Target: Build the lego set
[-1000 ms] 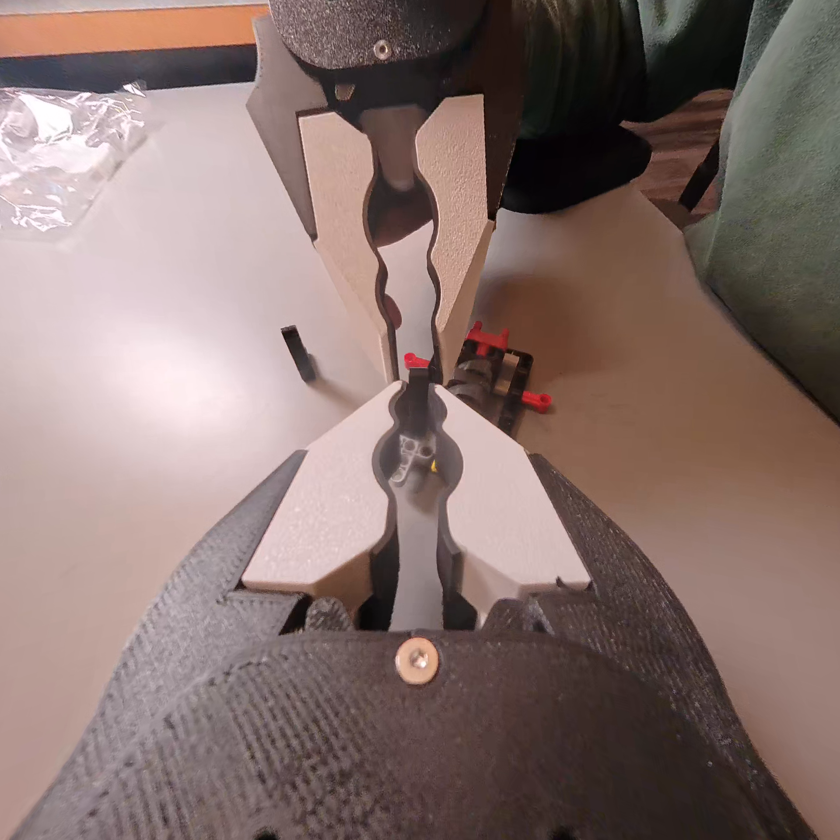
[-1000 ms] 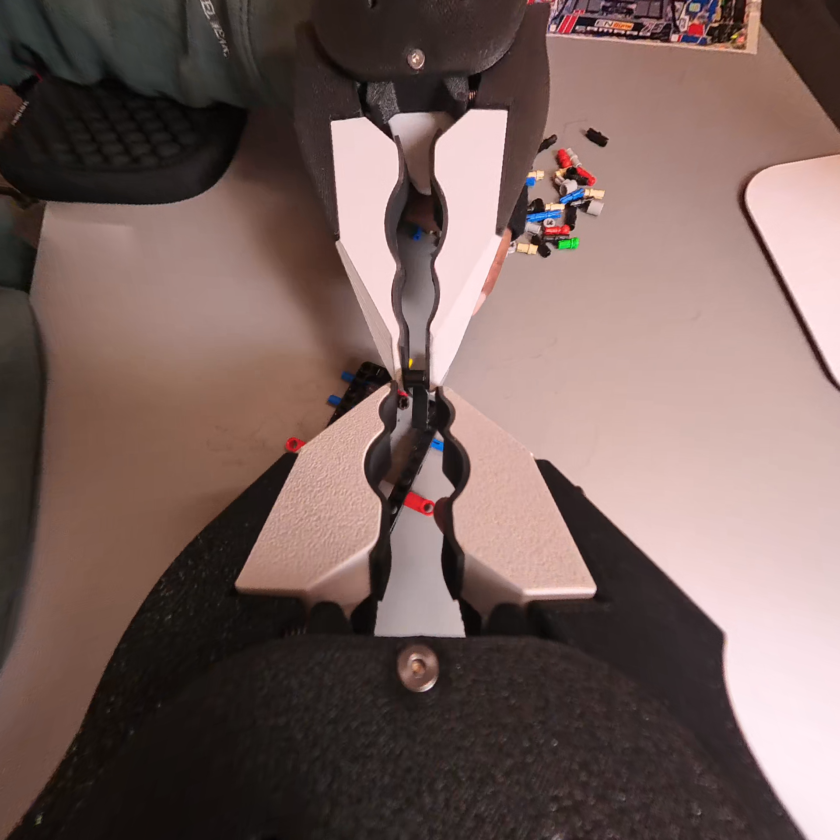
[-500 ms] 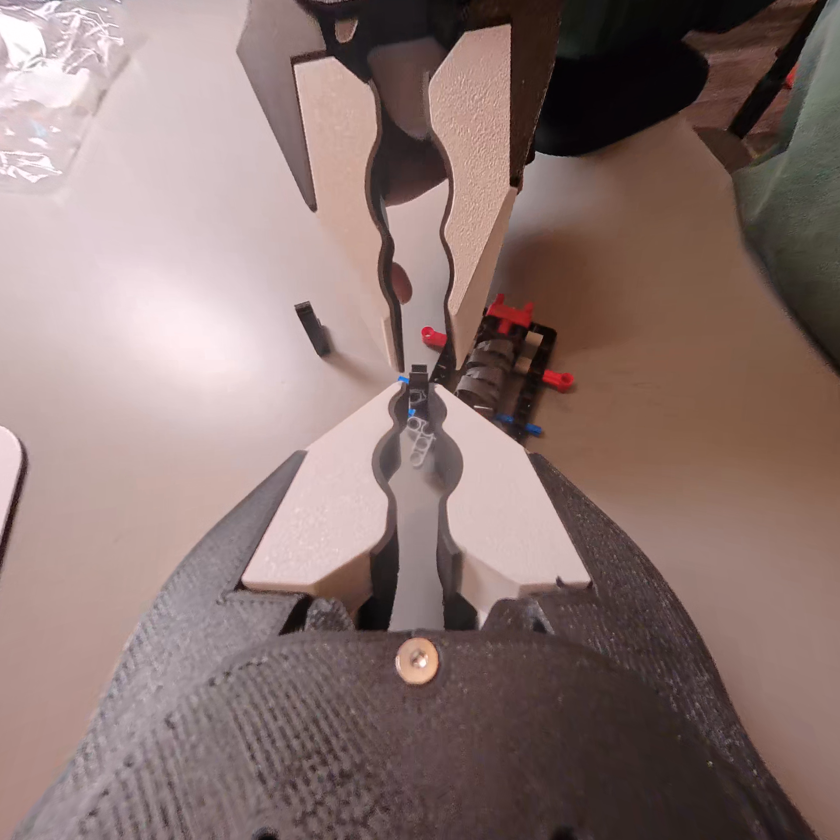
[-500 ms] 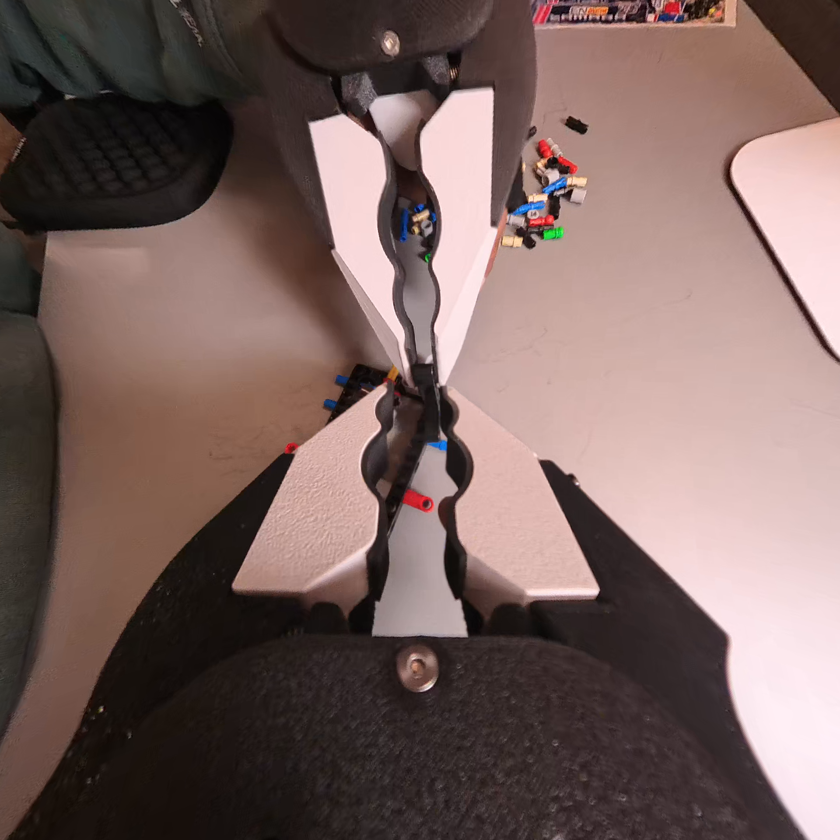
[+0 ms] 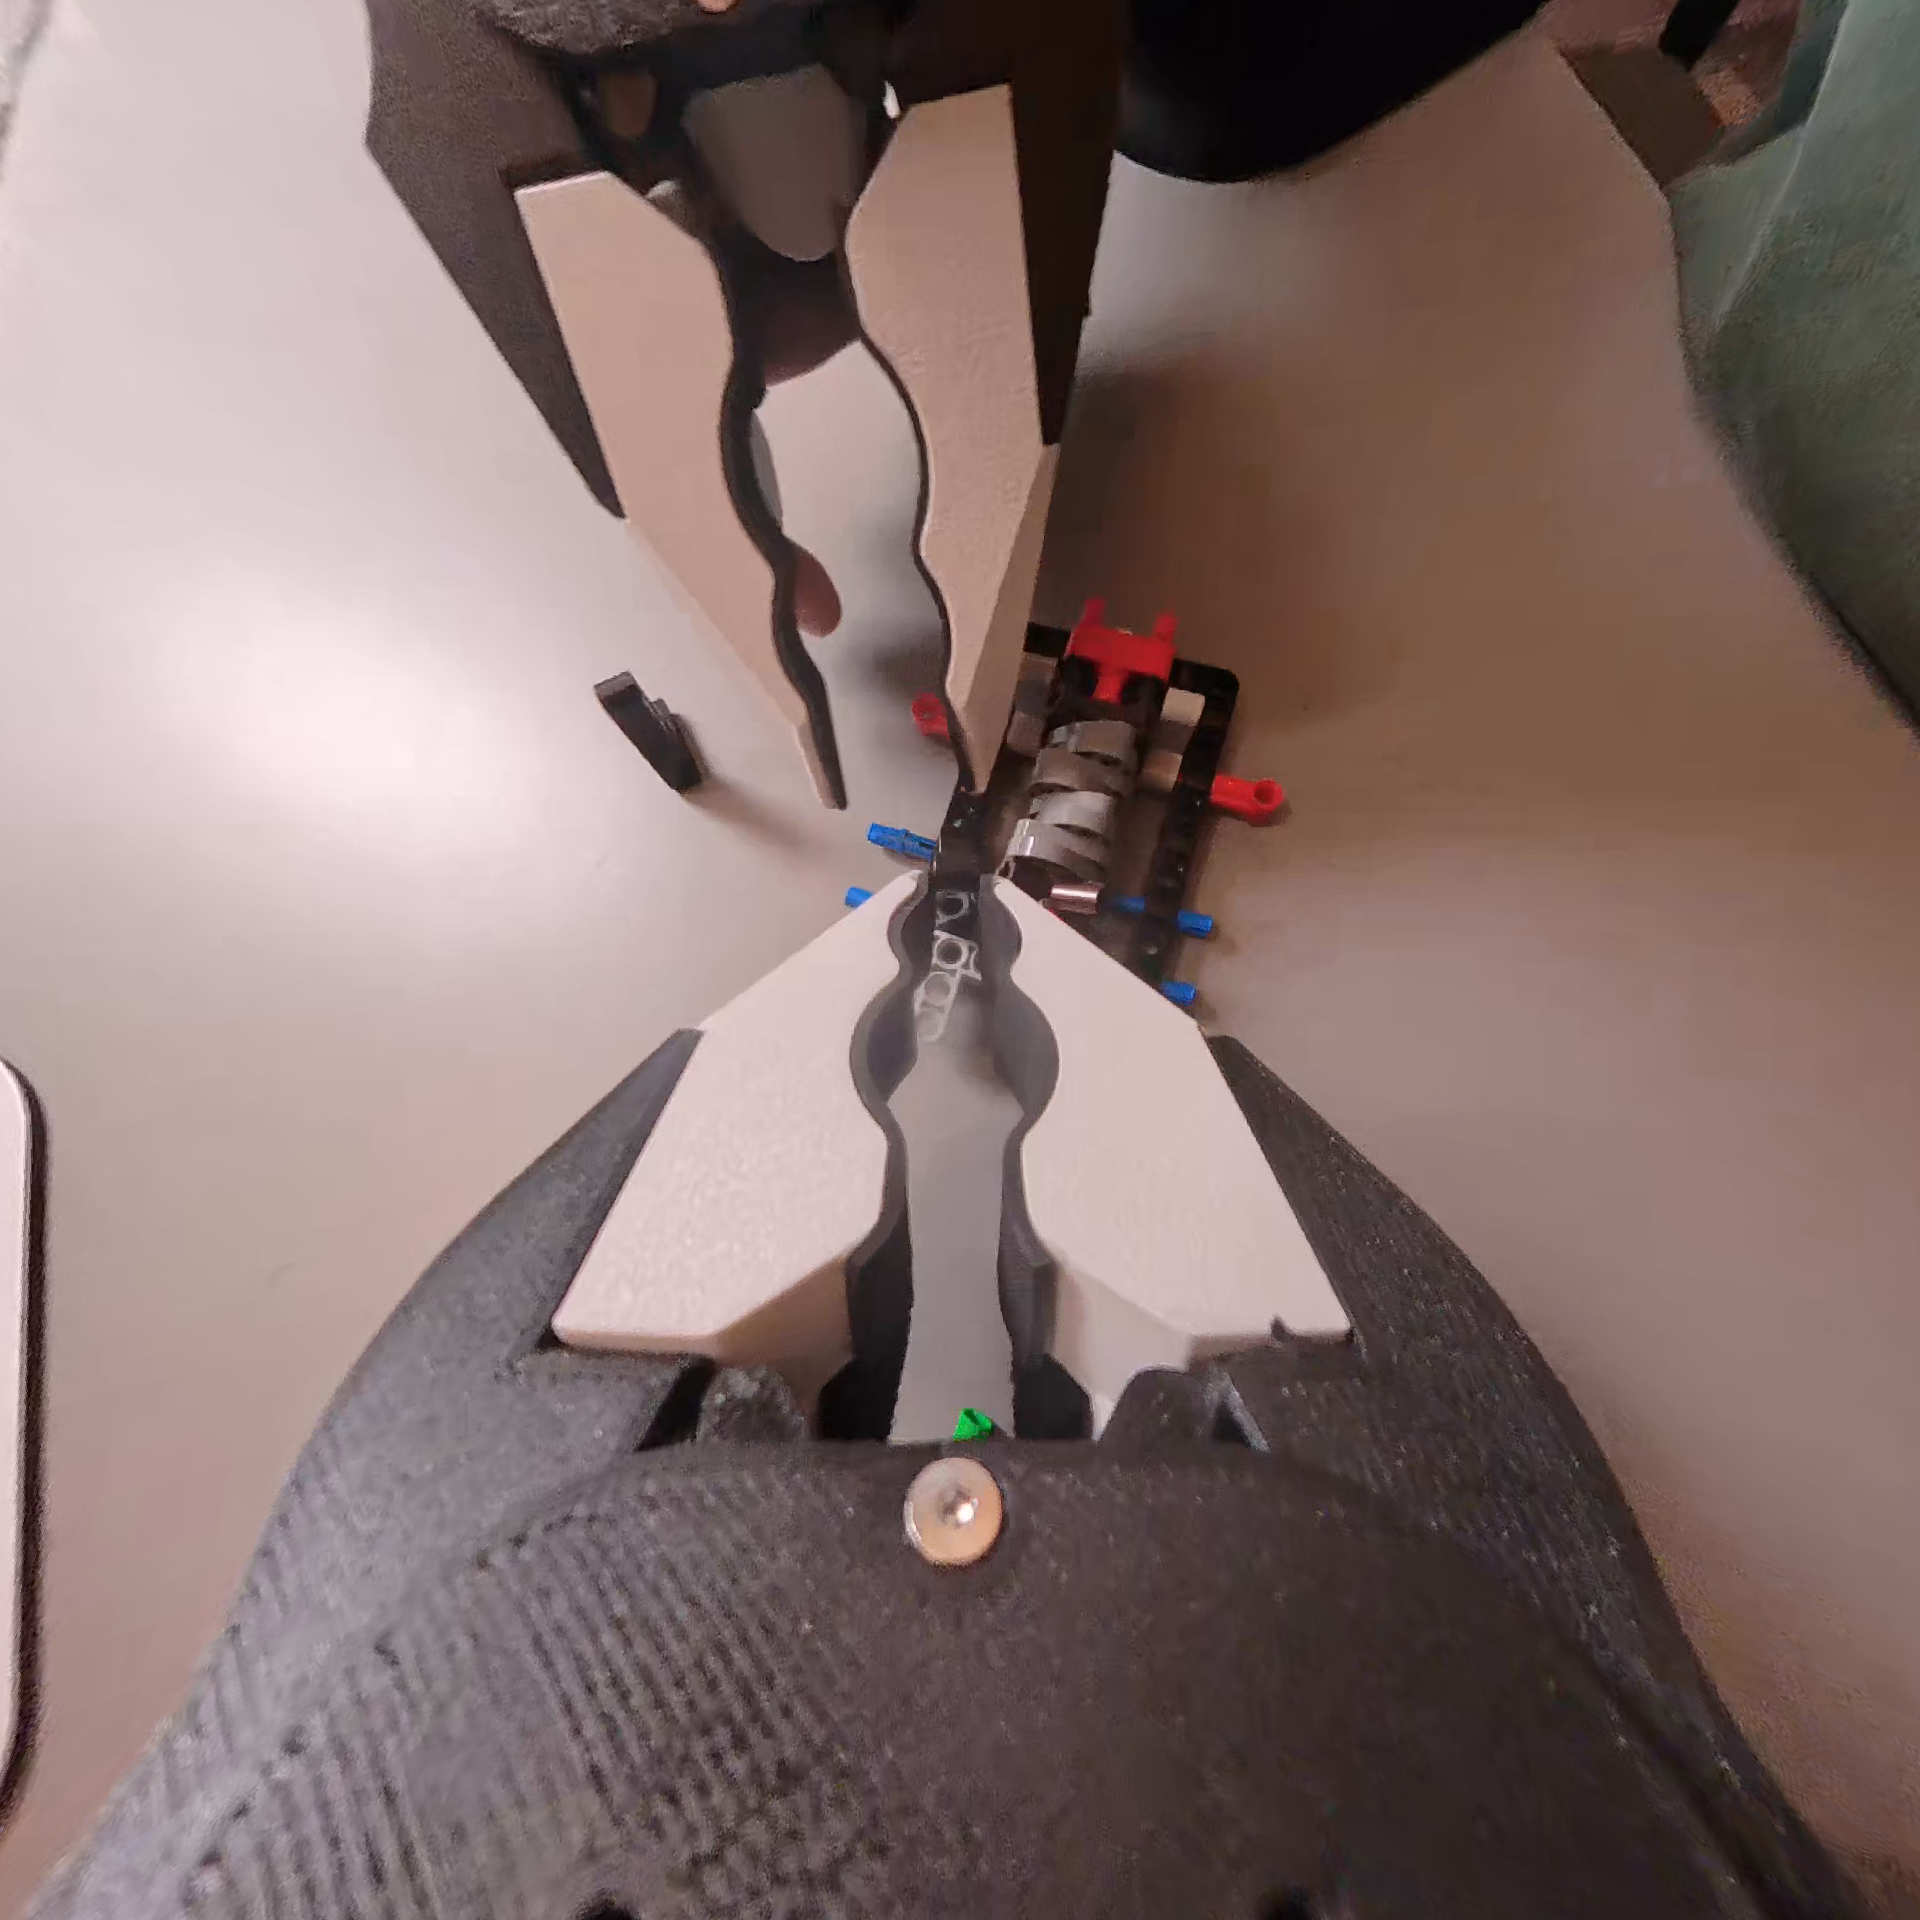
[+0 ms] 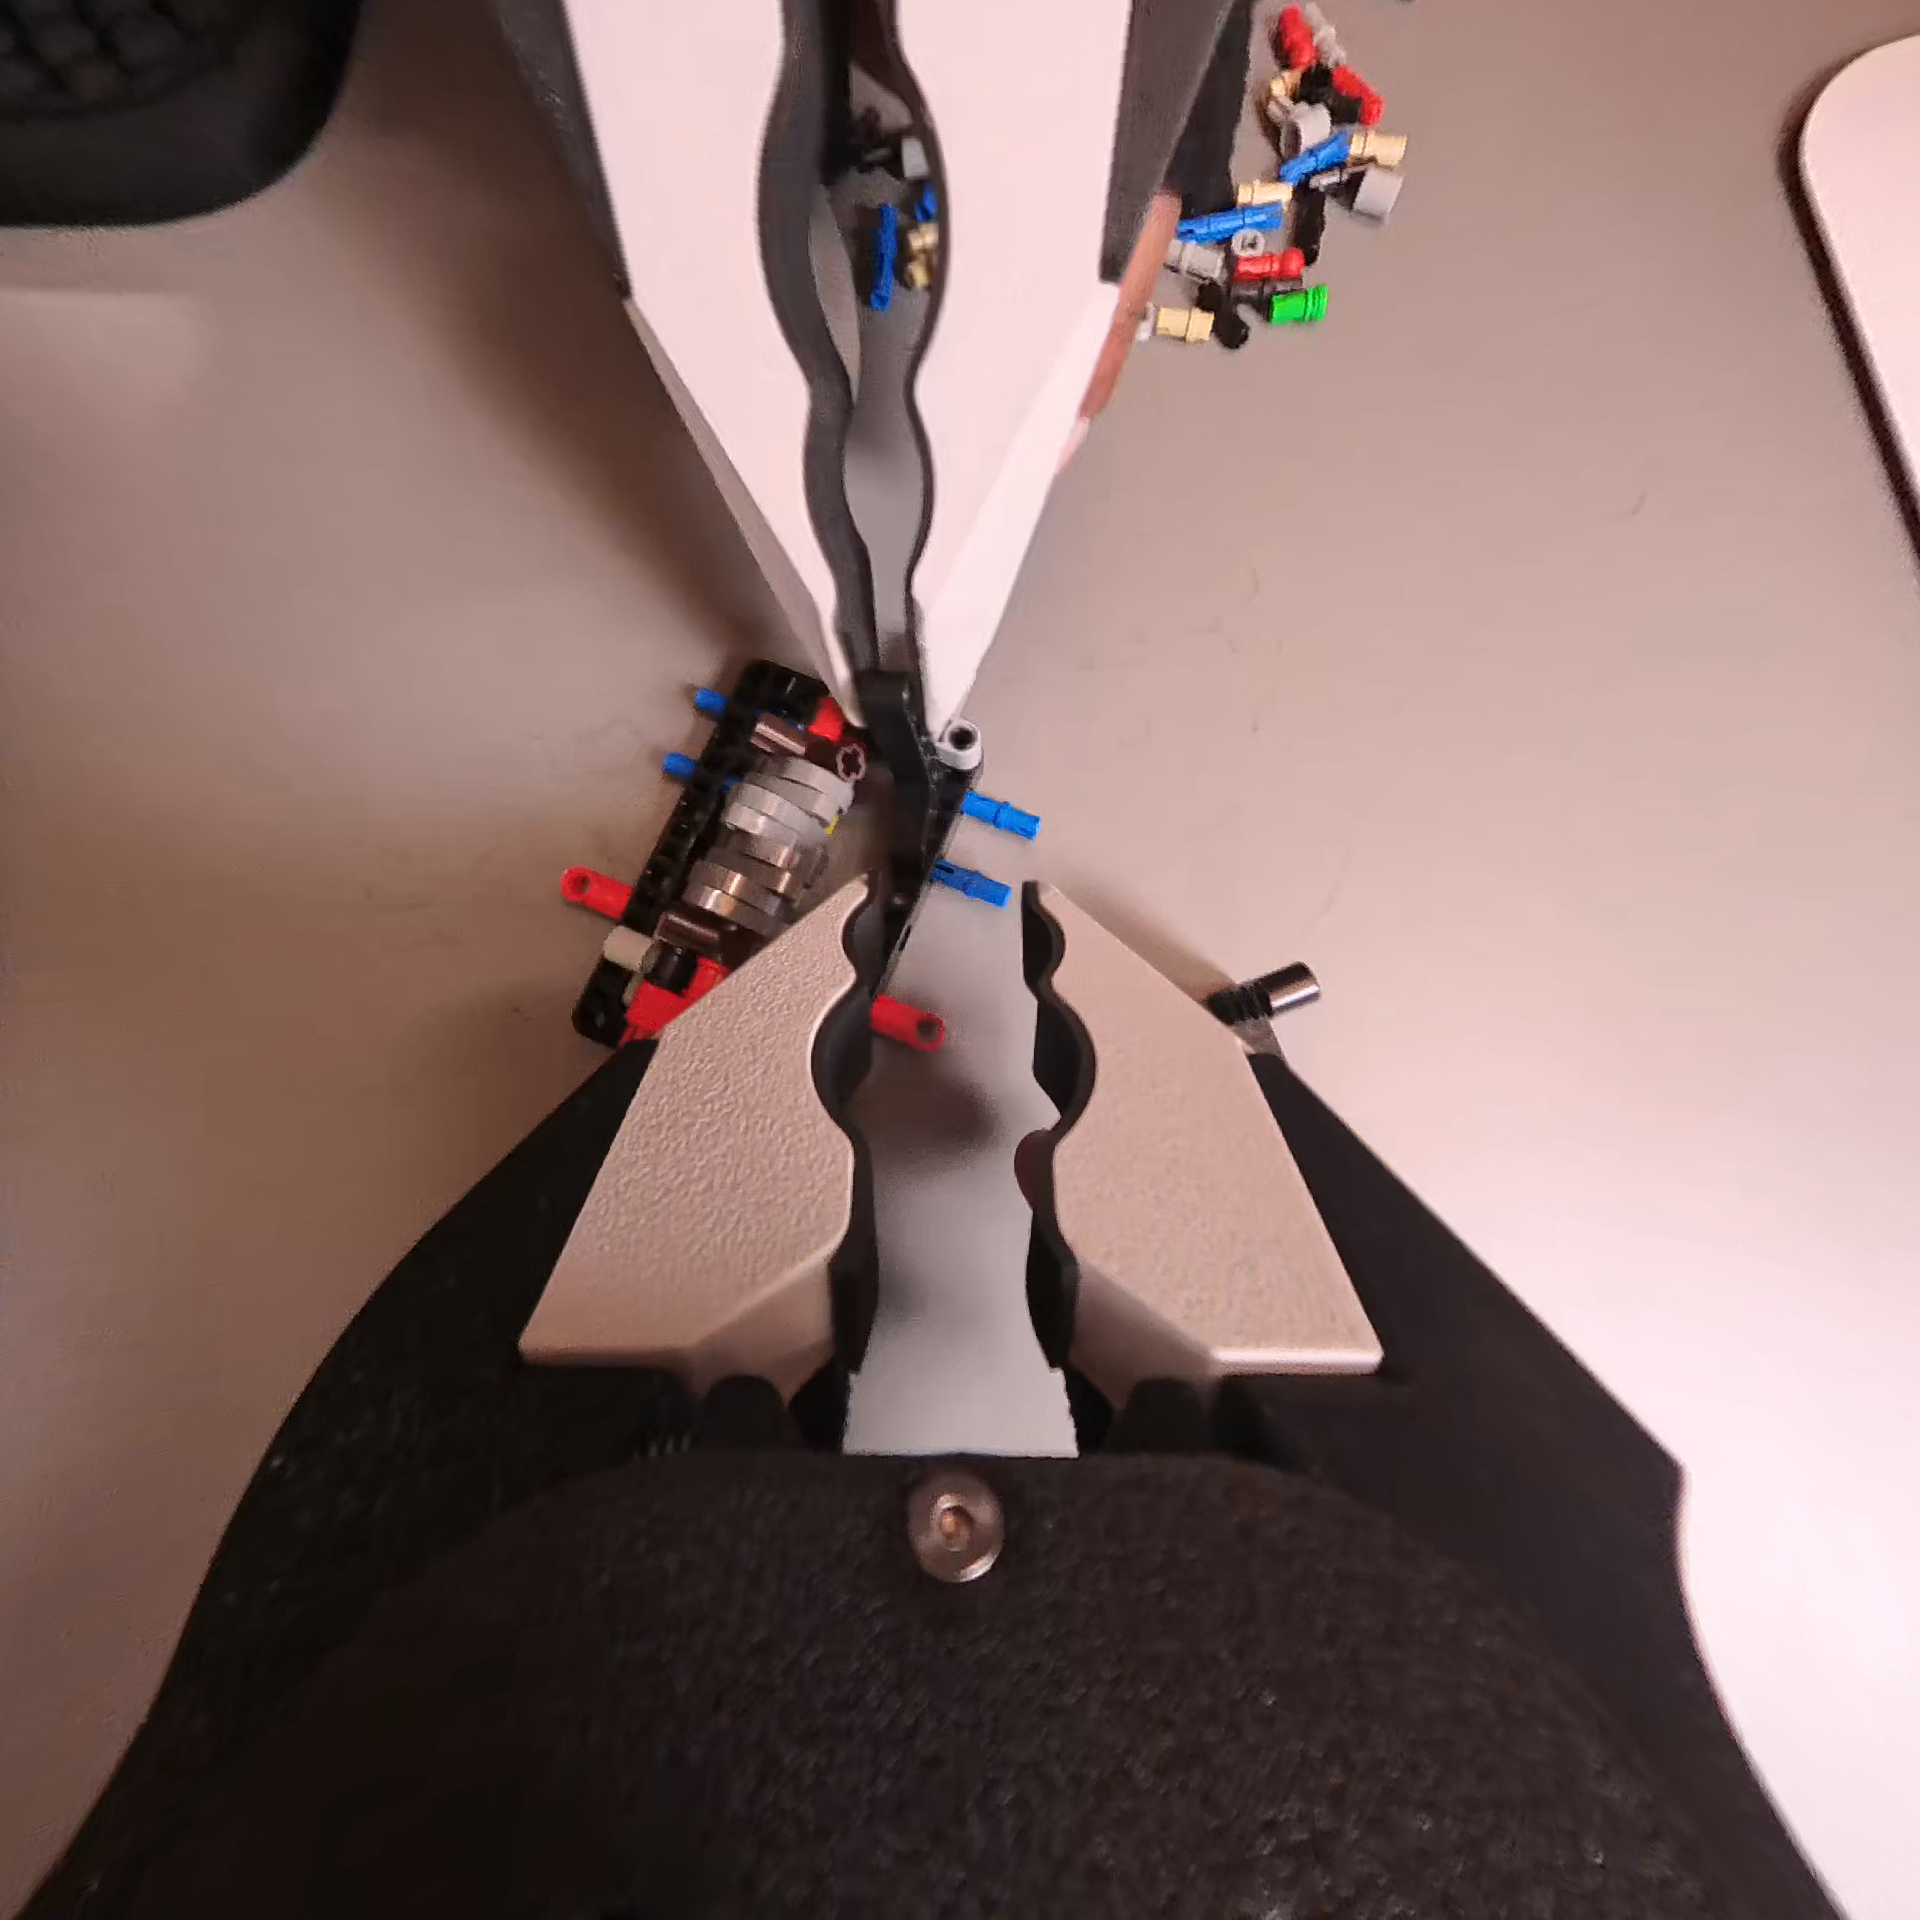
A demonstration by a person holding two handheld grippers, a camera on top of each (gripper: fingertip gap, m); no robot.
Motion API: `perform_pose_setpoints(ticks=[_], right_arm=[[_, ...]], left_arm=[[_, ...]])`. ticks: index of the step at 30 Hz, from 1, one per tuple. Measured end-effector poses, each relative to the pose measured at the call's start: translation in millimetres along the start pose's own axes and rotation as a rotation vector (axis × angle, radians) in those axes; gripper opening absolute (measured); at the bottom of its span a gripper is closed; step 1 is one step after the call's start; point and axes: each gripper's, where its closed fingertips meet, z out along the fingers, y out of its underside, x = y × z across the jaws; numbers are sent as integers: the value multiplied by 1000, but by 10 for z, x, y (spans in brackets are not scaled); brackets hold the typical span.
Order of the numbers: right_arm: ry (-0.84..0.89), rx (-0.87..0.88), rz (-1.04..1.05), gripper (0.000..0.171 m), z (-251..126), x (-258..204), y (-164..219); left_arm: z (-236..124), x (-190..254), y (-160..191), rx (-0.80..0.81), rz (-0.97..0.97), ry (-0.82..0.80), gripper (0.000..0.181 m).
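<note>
A lego assembly lies on the table: a black beam frame with grey gears and red and blue pins. It also shows in the right wrist view. My left gripper is shut on the frame's near black beam. In the right wrist view the left gripper comes down from above onto that beam. My right gripper is open, with its left finger against the beam. In the left wrist view the right gripper stands open over the frame's far end.
A small black piece lies beside the right gripper and also shows in the right wrist view. A pile of loose coloured pieces lies farther off. A white pad is at the table's side. Green cloth hangs past the edge. The grippers are tip to tip, or close to it.
My right gripper has opened and let go of the black beam. The left gripper stays shut on it. Both cameras have come closer to the assembly.
</note>
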Motion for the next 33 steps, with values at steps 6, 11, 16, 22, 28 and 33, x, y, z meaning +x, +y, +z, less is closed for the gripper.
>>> perform_pose_setpoints(ticks=[6,11,16,22,28,33], right_arm=[[-2,-10,26,30,-15,38,43],[-26,-26,49,36,16,21,93],[-31,-38,52,38,47,-1,99],[-32,-61,12,40,109,-79,82],[-26,-60,2,37,126,-92,73],[-15,-64,7,34,133,-85,82]], left_arm=[[7,27,-1,-53,38,32,6],[19,51,-5,-106,74,57,6],[19,77,-2,-166,110,93,6],[47,131,74,-272,151,152,6],[64,84,64,-286,167,104,6],[70,52,76,-290,180,44,6]])
